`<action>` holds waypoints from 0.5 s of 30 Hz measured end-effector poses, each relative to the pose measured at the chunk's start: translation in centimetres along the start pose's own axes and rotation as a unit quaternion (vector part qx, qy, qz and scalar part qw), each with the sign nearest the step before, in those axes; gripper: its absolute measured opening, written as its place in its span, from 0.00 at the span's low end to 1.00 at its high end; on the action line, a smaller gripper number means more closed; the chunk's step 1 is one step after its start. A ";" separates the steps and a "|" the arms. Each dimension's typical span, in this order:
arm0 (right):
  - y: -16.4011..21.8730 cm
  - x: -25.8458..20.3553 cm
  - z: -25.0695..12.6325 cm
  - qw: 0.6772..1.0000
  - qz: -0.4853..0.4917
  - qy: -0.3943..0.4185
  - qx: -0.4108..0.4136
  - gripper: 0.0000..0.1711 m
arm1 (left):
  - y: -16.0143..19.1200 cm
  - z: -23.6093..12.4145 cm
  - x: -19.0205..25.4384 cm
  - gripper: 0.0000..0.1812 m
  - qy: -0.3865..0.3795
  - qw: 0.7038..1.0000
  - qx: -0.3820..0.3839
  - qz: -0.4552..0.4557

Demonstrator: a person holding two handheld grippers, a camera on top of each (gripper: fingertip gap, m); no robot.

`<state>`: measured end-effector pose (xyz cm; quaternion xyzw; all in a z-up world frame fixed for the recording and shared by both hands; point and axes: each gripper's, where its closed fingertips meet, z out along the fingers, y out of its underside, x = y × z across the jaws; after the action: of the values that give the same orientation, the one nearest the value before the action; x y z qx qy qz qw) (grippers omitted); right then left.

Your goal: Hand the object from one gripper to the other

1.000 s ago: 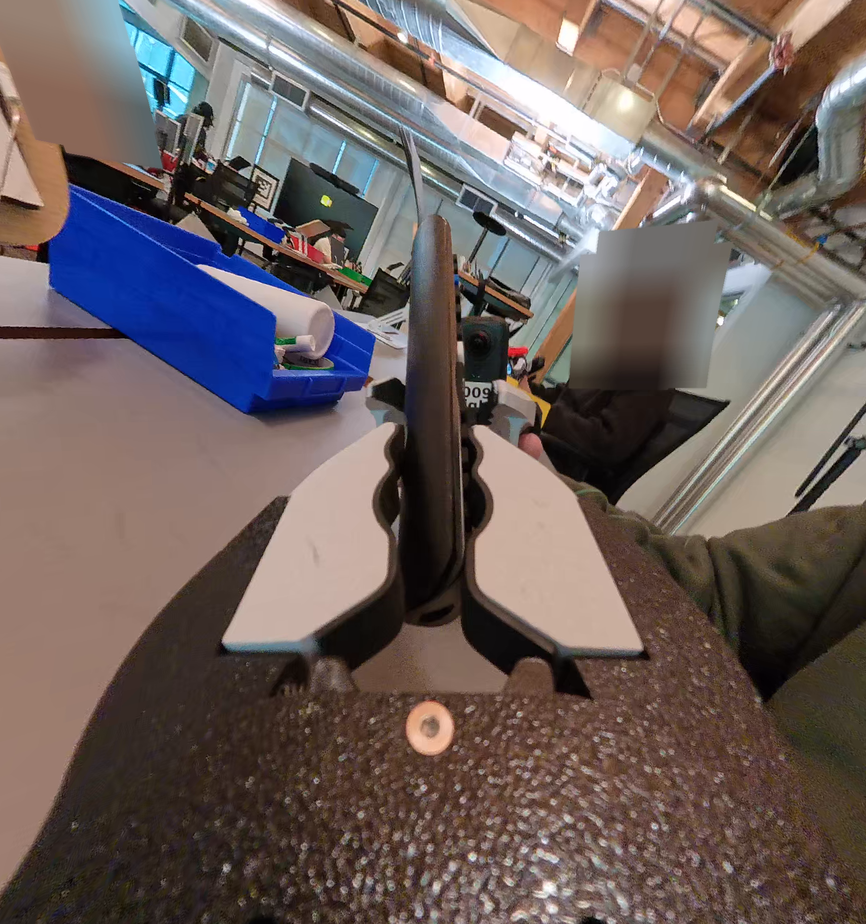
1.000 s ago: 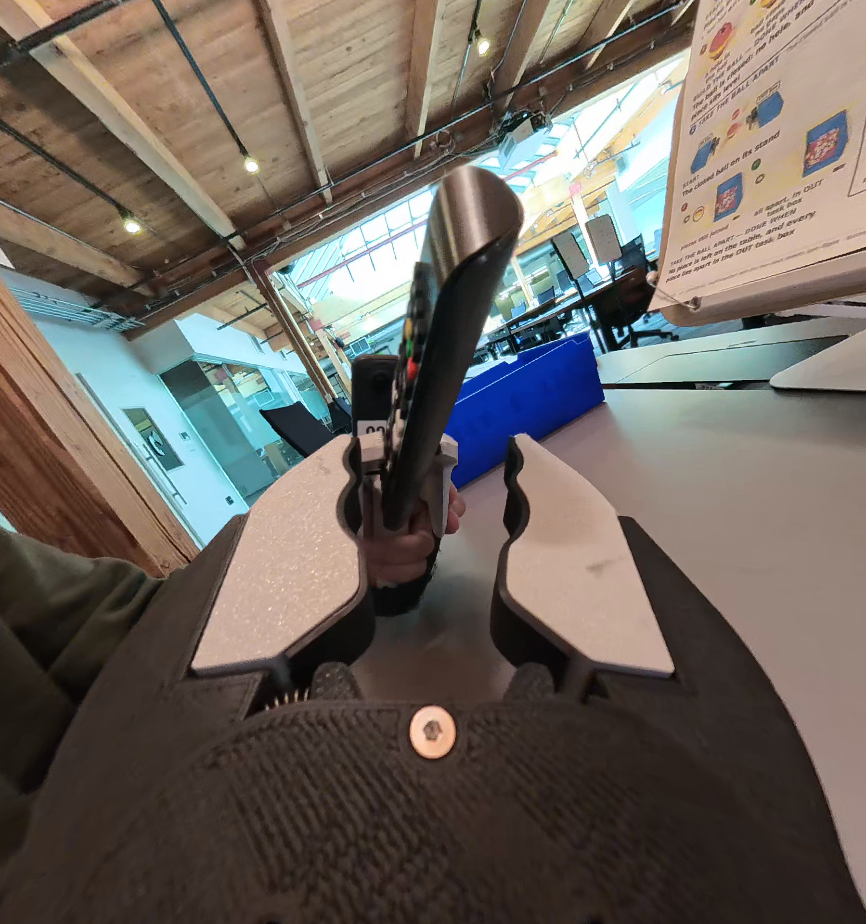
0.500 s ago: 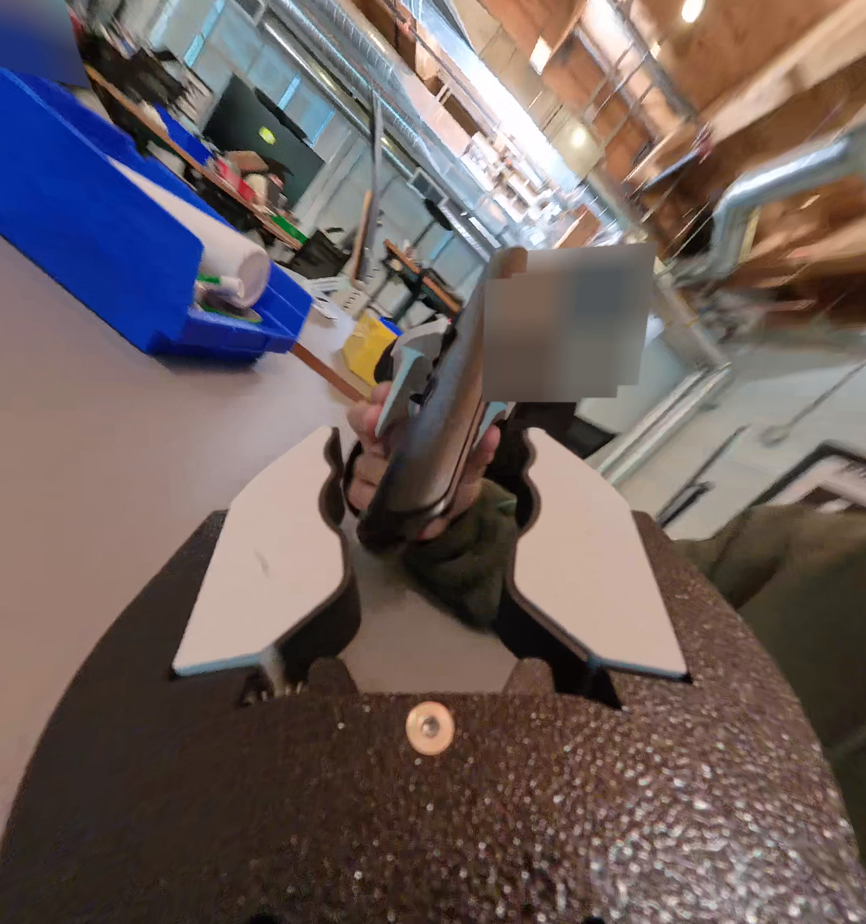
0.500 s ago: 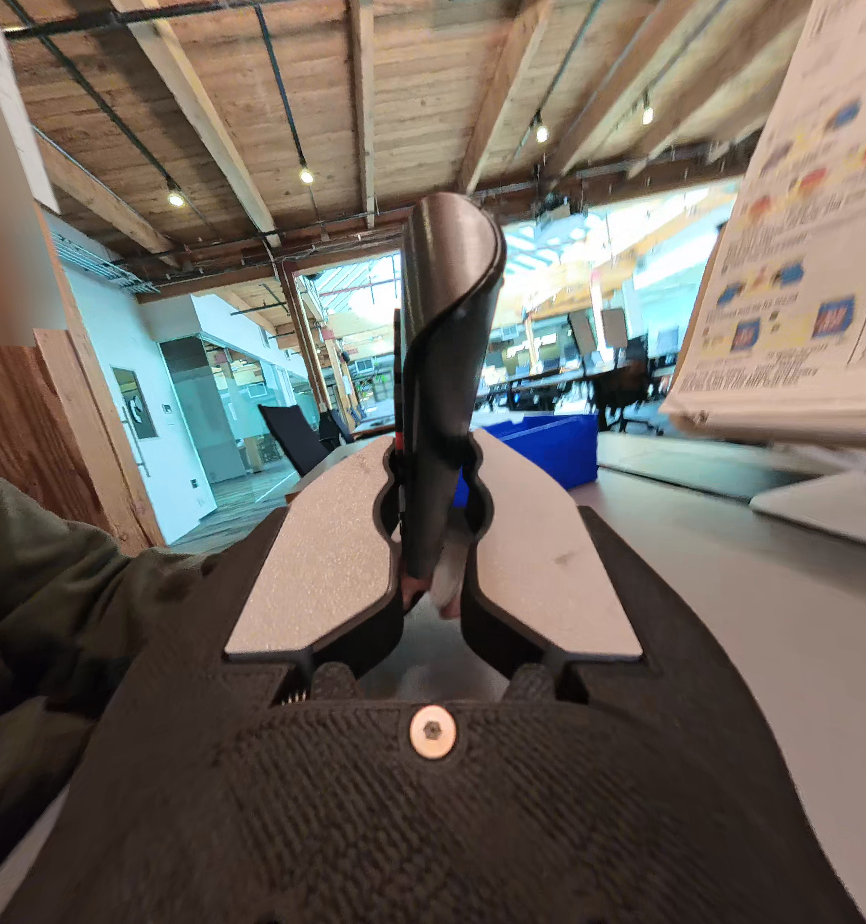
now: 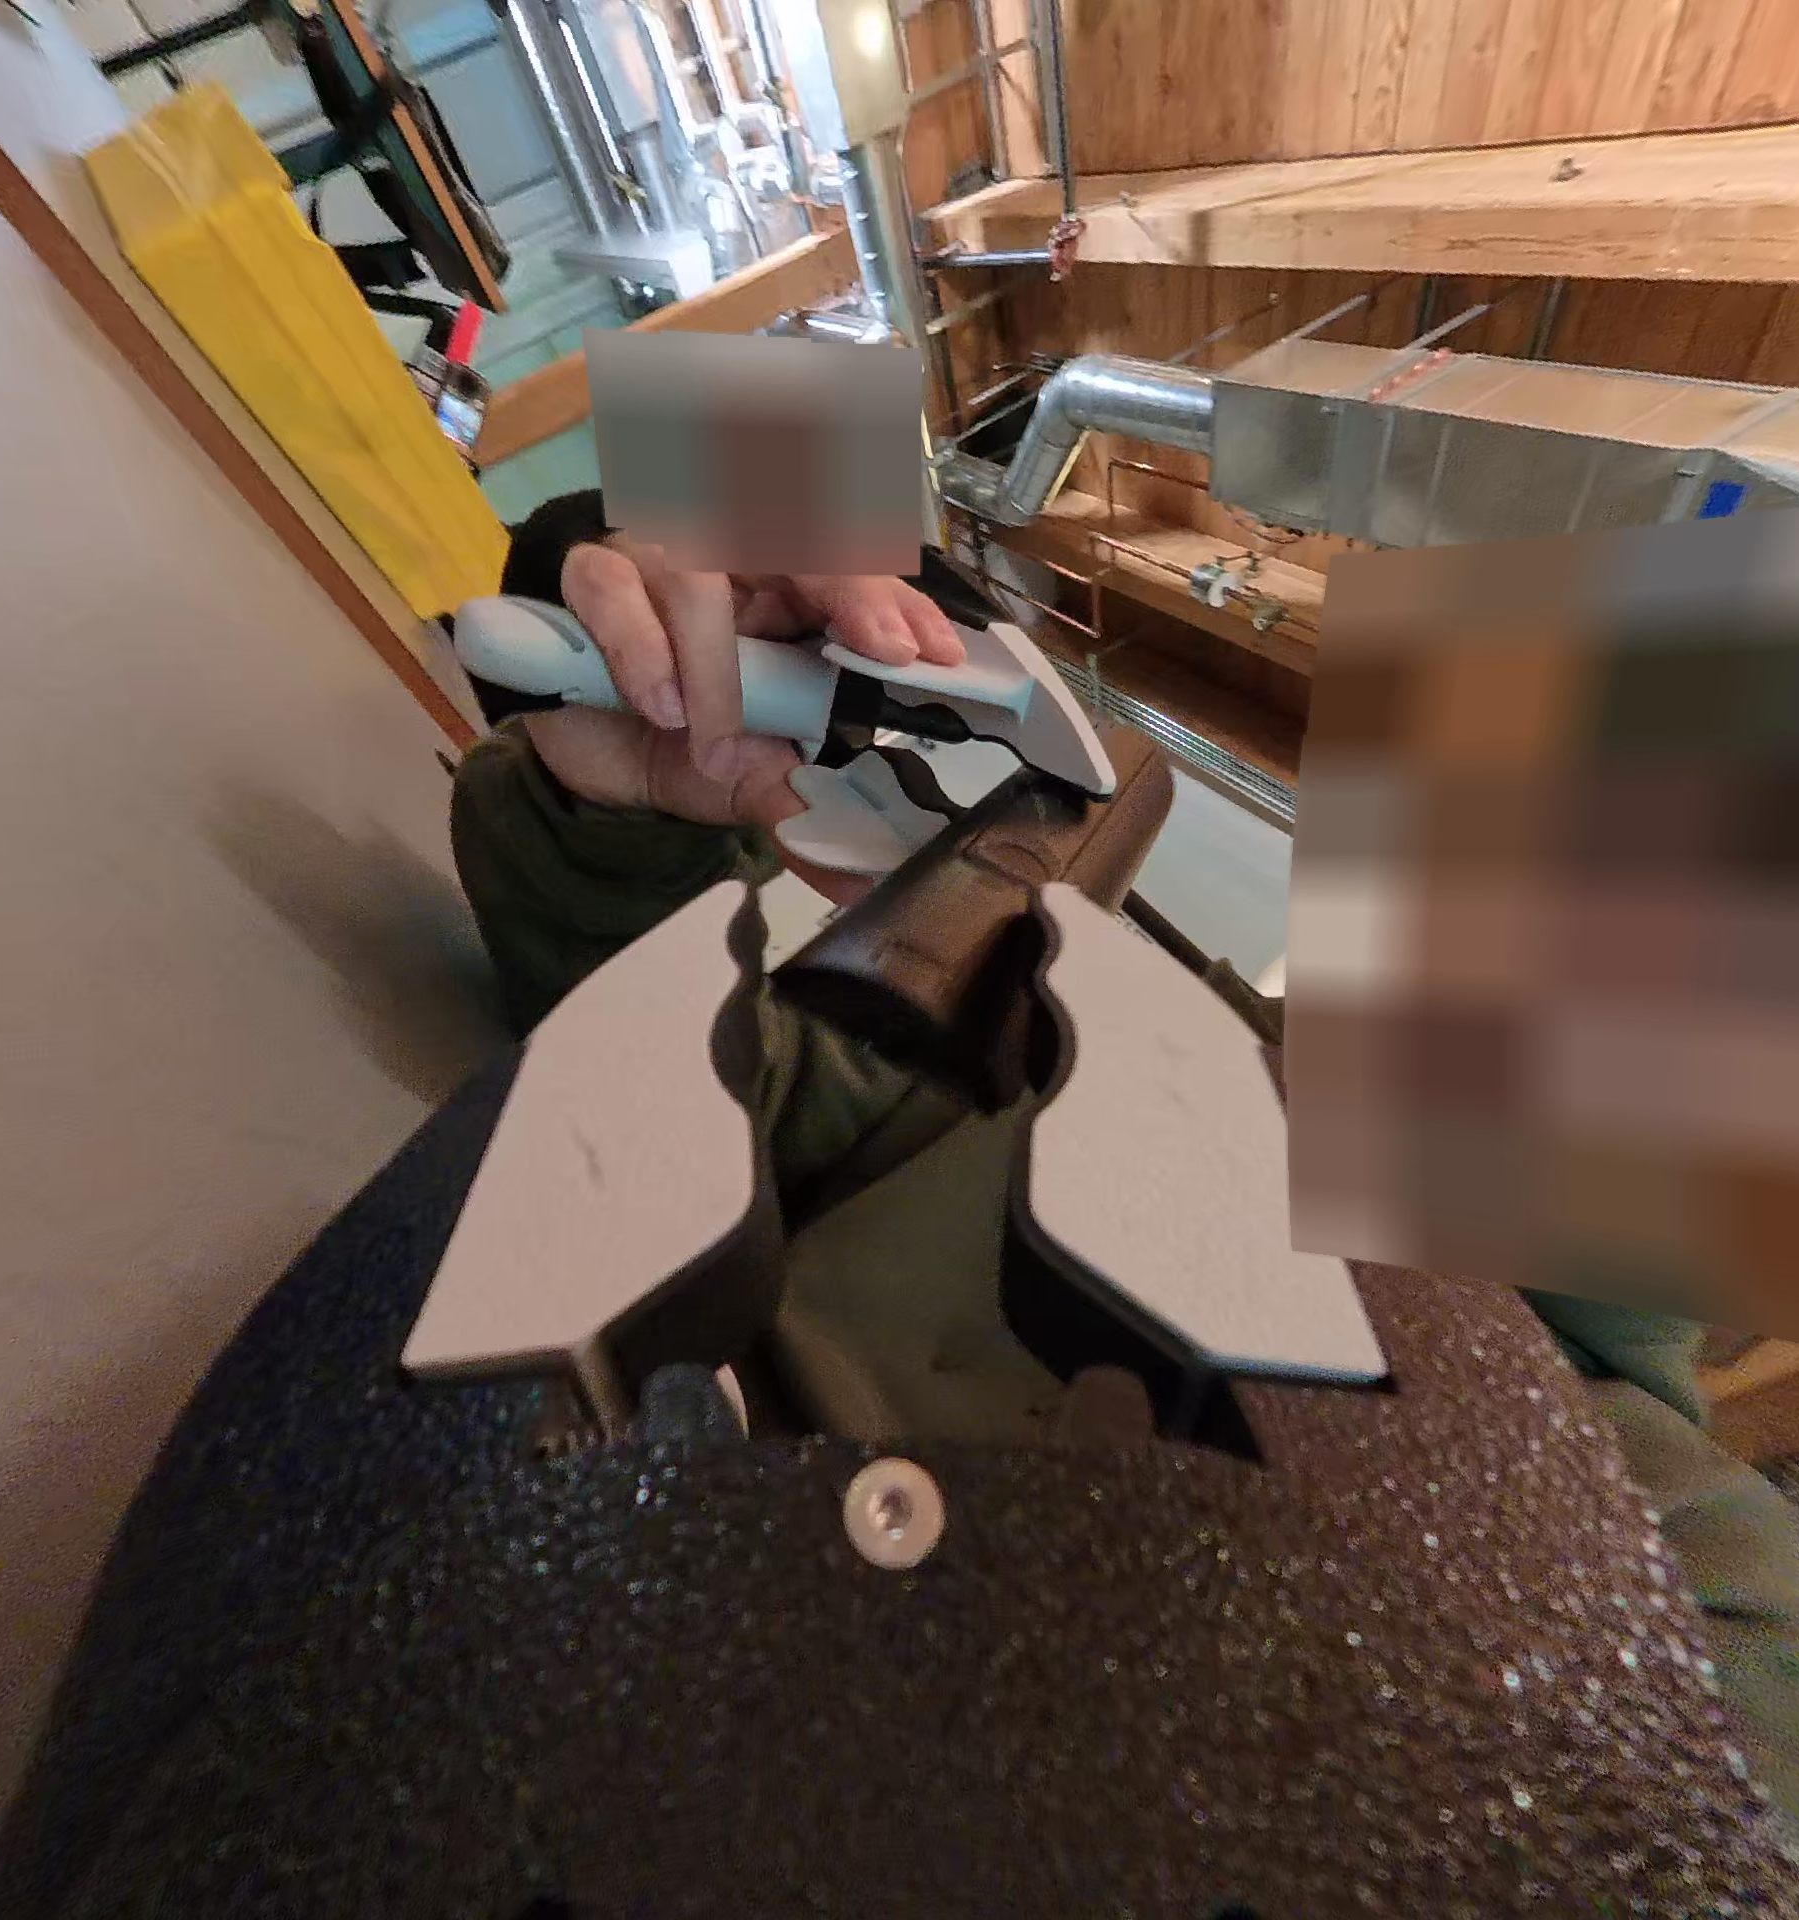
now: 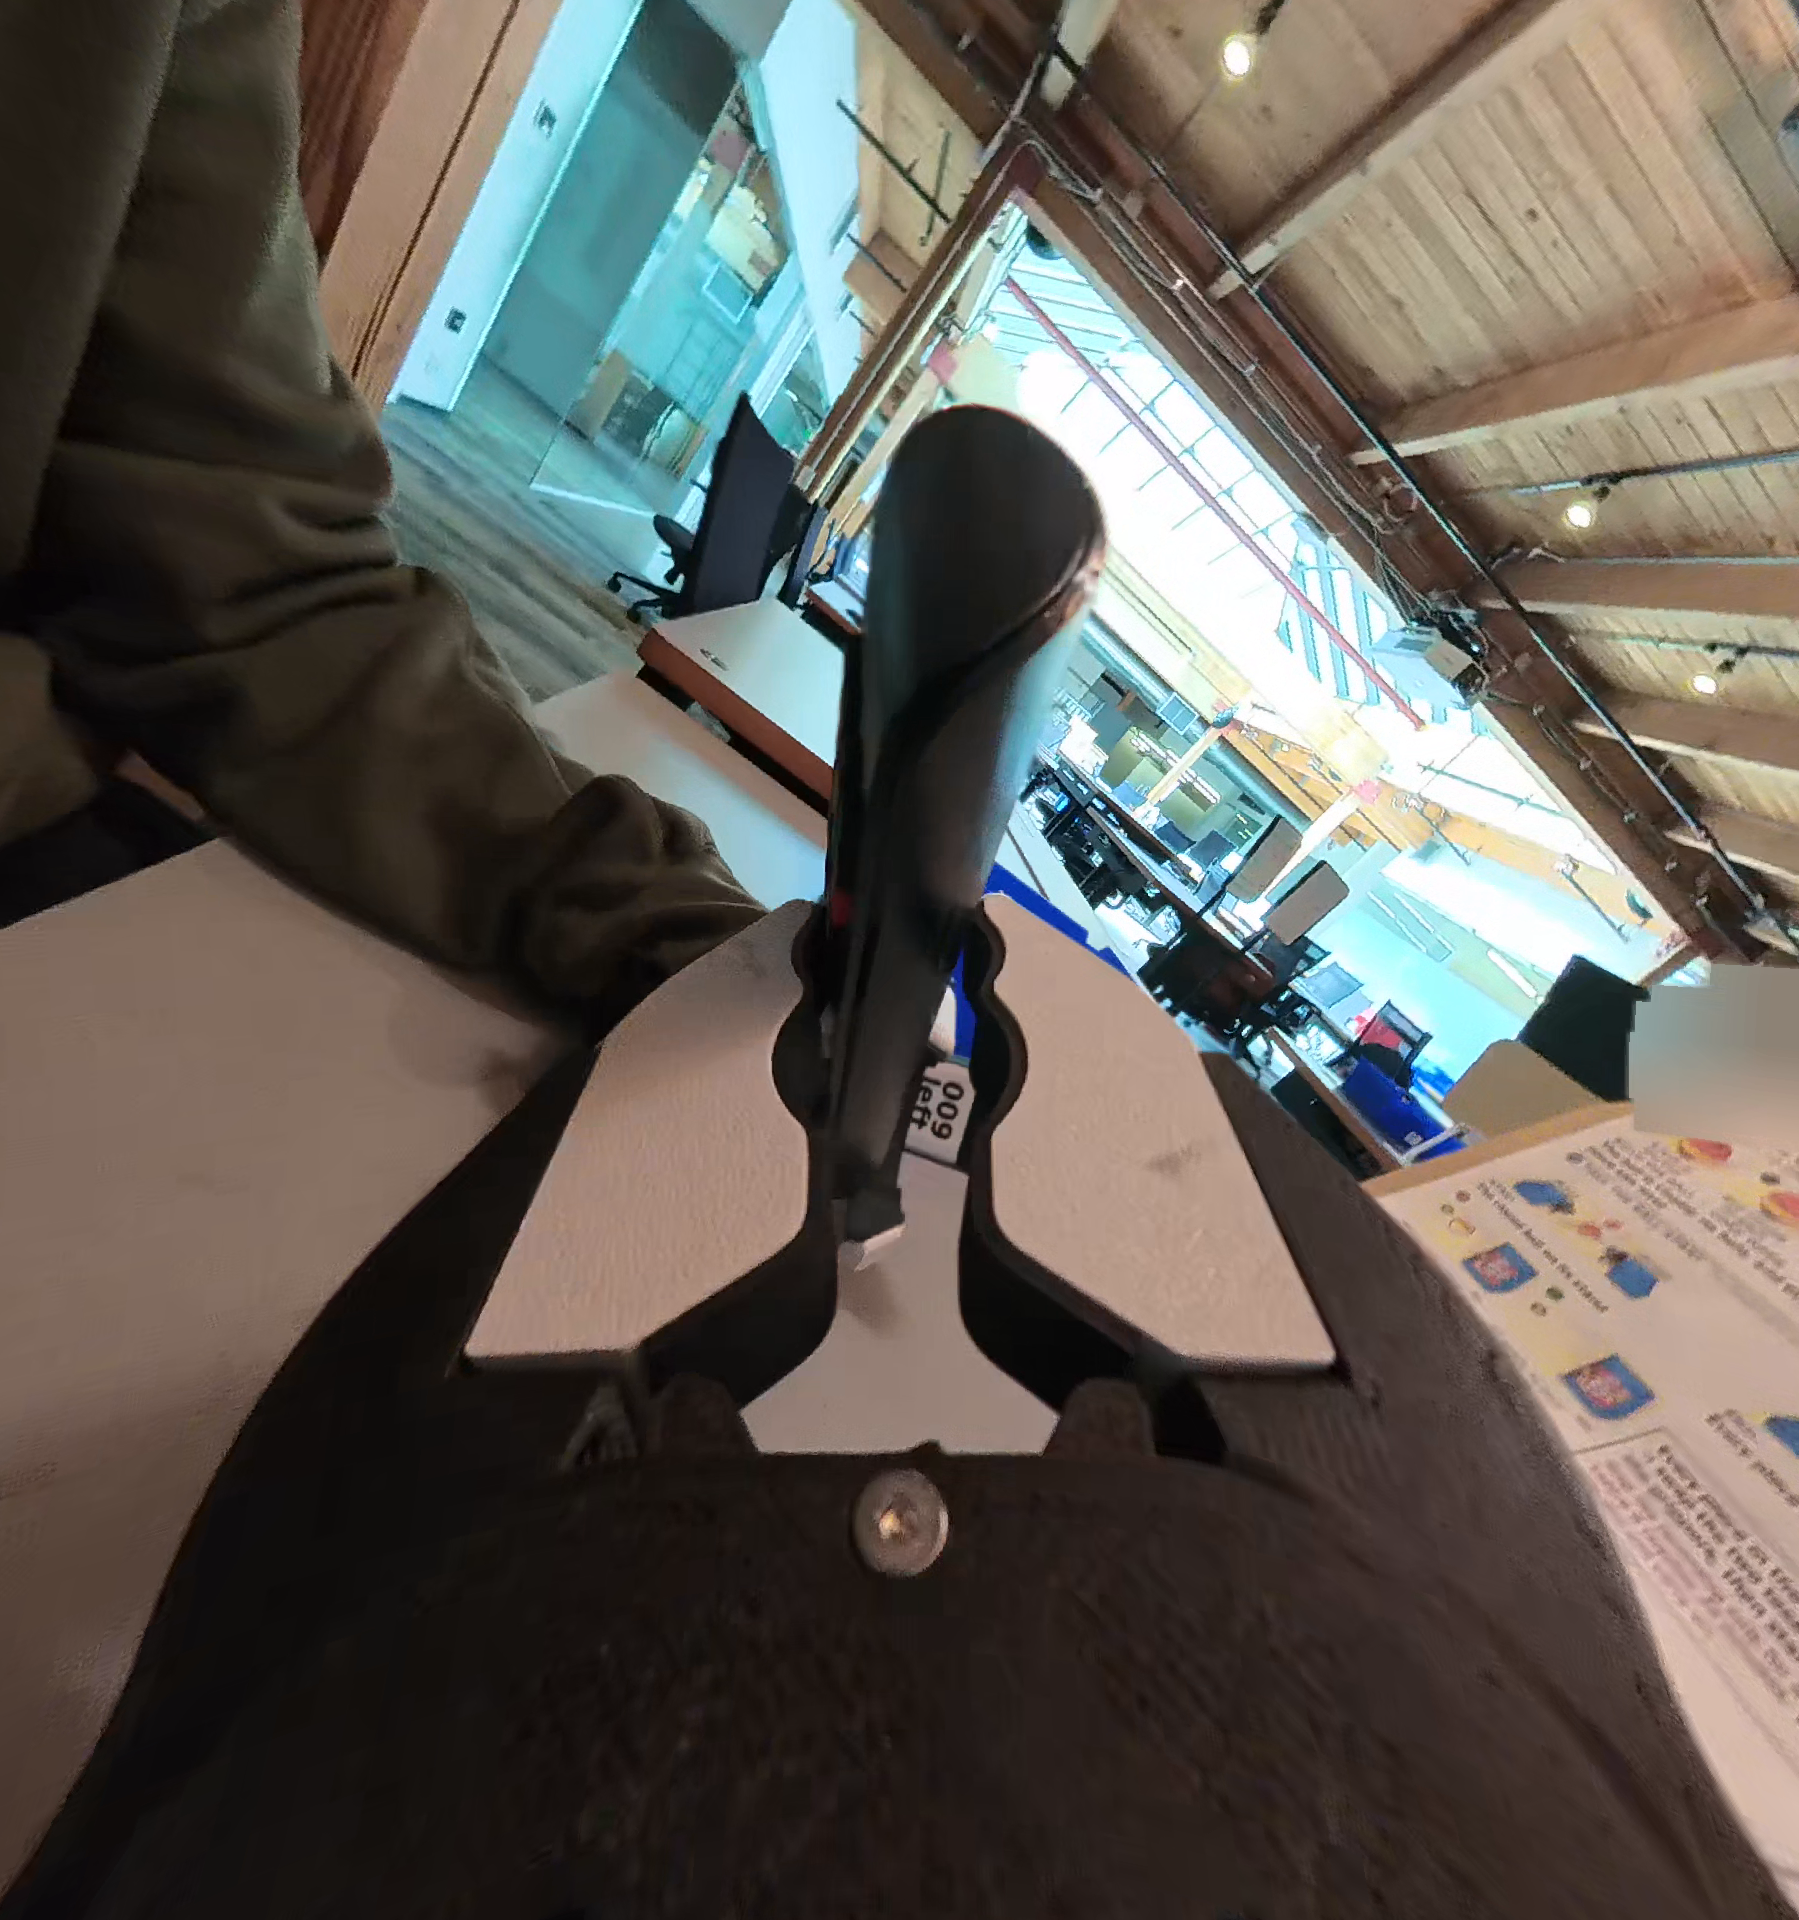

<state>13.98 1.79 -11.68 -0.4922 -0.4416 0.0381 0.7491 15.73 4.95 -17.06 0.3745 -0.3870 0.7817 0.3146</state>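
The object is a black remote control. In the right wrist view my right gripper [image 6: 893,935] is shut on the remote's [image 6: 926,779] lower part, and its rounded end sticks up beyond the fingers. In the left wrist view my left gripper [image 5: 895,914] is open. The remote's [image 5: 936,925] free end lies in the gap between its fingertips, close to the right finger; contact cannot be told. The right gripper [image 5: 936,748], held by a hand [image 5: 687,665], grips the remote's far part there.
The pale table [image 5: 147,935] runs along the left of the left wrist view, with a yellow object [image 5: 282,332] past its edge. An olive sleeve [image 6: 303,623] is at the left and a printed instruction sheet [image 6: 1653,1299] at the right of the right wrist view.
A second ago my left gripper was shut on the remote and the right was open. The right closed on it, the left opened, and both grippers have since tilted and swung.
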 end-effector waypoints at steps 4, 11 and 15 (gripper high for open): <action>0.0 -0.6 0.7 0.998 -0.049 -0.009 -0.031 0.14 | 0.4 -0.1 0.7 0.31 0.032 0.999 -0.013 -0.009; 1.7 -2.2 0.9 0.986 -0.104 -0.059 -0.114 0.14 | 2.7 1.0 1.0 0.29 0.071 0.994 -0.076 -0.032; 0.9 -3.4 1.3 0.980 -0.122 -0.097 -0.121 0.14 | 3.6 0.7 0.6 0.25 0.074 0.990 -0.110 -0.056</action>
<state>11.32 1.45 -14.34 -0.5152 -0.5701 -0.0601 0.6371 12.81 2.64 -17.58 0.3000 -0.4249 0.7411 0.4245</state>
